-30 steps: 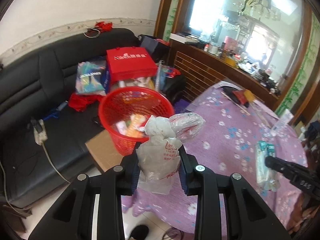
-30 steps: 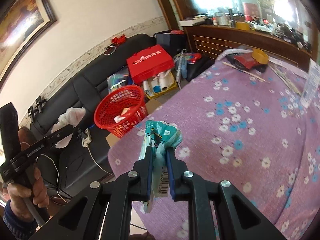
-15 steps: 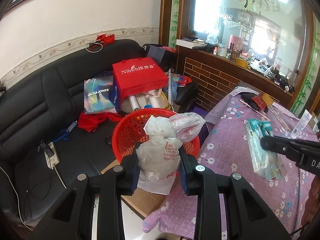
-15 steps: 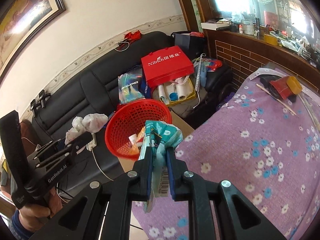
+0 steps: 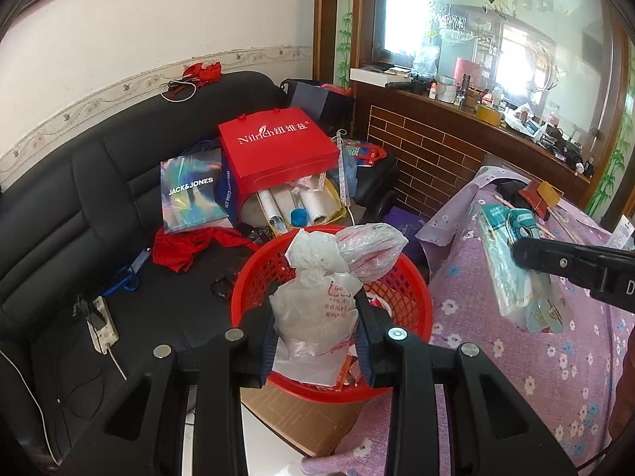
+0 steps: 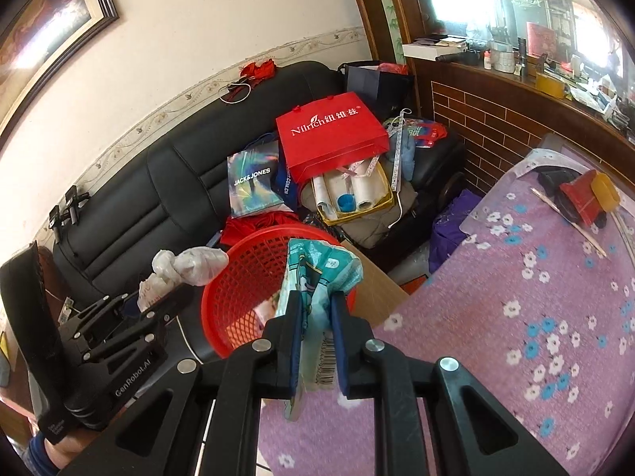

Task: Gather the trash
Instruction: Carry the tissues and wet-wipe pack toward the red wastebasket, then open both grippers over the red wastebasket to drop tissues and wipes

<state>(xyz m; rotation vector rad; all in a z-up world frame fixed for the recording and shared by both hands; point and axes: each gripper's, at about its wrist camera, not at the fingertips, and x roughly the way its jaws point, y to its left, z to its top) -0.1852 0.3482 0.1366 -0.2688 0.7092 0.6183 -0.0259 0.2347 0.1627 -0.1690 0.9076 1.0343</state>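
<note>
My left gripper point(image 5: 317, 313) is shut on a crumpled white plastic bag point(image 5: 317, 301) and holds it just above the near rim of a red mesh basket point(image 5: 401, 277) that has trash inside. My right gripper point(image 6: 315, 317) is shut on a teal and white wrapper point(image 6: 321, 269) and holds it over the right rim of the same basket point(image 6: 242, 277). The right gripper with its wrapper point(image 5: 512, 273) shows at the right of the left wrist view. The left gripper with its bag point(image 6: 186, 265) shows at the left of the right wrist view.
The basket stands on a cardboard box point(image 5: 301, 416) between a black sofa point(image 5: 79, 206) and a table with a purple flowered cloth point(image 6: 535, 297). A red shopping bag point(image 5: 274, 146), other bags and paper rolls point(image 5: 293, 206) lie on the sofa. A brick-faced counter point(image 5: 436, 150) stands behind.
Both grippers have moved forward toward the red basket with their loads. The basket now lies right under the left gripper's bag and beside the right gripper's wrapper.
</note>
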